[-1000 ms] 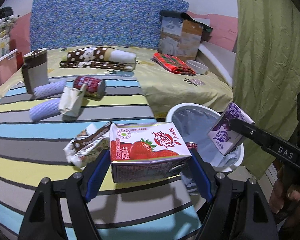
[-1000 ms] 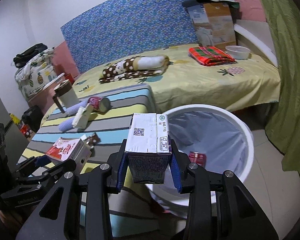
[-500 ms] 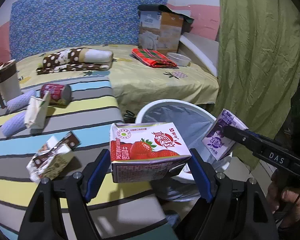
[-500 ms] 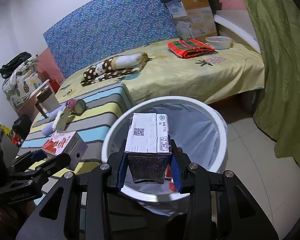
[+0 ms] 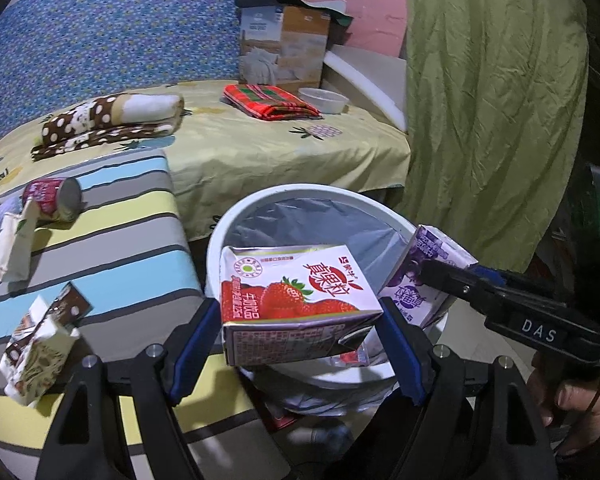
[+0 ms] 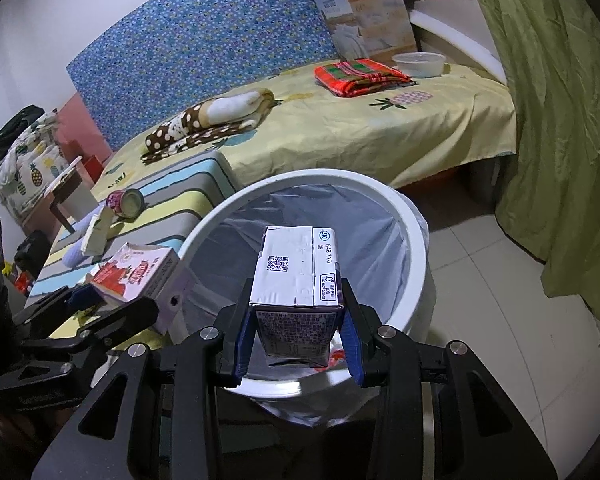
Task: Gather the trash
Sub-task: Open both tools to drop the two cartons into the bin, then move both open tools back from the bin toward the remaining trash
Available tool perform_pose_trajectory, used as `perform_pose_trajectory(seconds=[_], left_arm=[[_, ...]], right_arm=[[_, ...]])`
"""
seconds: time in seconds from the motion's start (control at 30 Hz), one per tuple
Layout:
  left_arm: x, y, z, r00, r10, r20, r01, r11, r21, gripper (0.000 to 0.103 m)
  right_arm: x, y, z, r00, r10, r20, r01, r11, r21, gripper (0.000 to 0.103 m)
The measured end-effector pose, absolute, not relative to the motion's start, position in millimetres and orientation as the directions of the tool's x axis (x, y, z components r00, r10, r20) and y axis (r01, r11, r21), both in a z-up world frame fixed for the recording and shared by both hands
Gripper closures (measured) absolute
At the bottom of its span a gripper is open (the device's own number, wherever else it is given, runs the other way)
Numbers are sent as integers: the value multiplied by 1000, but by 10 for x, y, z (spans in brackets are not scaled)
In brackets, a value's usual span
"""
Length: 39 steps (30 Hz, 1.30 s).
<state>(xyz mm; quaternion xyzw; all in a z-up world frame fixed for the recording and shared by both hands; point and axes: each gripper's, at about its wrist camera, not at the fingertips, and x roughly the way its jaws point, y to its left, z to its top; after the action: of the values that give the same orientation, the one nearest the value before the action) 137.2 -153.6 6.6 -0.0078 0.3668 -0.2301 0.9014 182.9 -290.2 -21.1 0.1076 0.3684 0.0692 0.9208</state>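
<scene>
Pads of our left gripper (image 5: 300, 336) clamp the strawberry carton (image 5: 296, 300) by its two ends, long face up, so it hangs level between the fingers and will drop flat when we release. Our right gripper (image 6: 298, 340) clamps the purple carton (image 6: 296, 276) across its narrow sides, upright, its printed end toward the camera; the narrow hold suits the slimmer box. Both sets of jaws are closed on their cartons, with no gap at the pads.

Just beyond and below both pairs of fingertips sits the white bin (image 6: 412, 216), lined with a pale bag. We judge the purple carton to be over the opening, while the strawberry carton hangs at the near rim, only partly over it, so the left hand likely needs a little more reach before letting go. Something red already lies at the bottom of the bin.

Farther out to the left of the fingers, on the striped cover (image 5: 112, 240), more trash waits: a crumpled brown-and-white carton (image 5: 40, 348), a beige carton (image 5: 14, 248) and a tipped can (image 5: 54, 200).
</scene>
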Motion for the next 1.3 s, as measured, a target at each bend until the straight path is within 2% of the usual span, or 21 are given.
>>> perform_pose_trajectory(seconds=[0.43, 0.67, 1.3], left_arm=[[1439, -1649, -78, 583, -446, -679, 452, 873, -184, 23], [1418, -1552, -44, 588, -451, -672, 433, 877, -209, 23], [1136, -1073, 64, 657, -388, -646, 323, 920, -223, 23]], right_arm=[[1884, -2952, -310, 674, 209, -708, -34, 967, 254, 62], [1859, -2959, -275, 686, 219, -694, -38, 963, 267, 53], [1700, -2706, -131, 703, 279, -654, -135, 955, 263, 53]])
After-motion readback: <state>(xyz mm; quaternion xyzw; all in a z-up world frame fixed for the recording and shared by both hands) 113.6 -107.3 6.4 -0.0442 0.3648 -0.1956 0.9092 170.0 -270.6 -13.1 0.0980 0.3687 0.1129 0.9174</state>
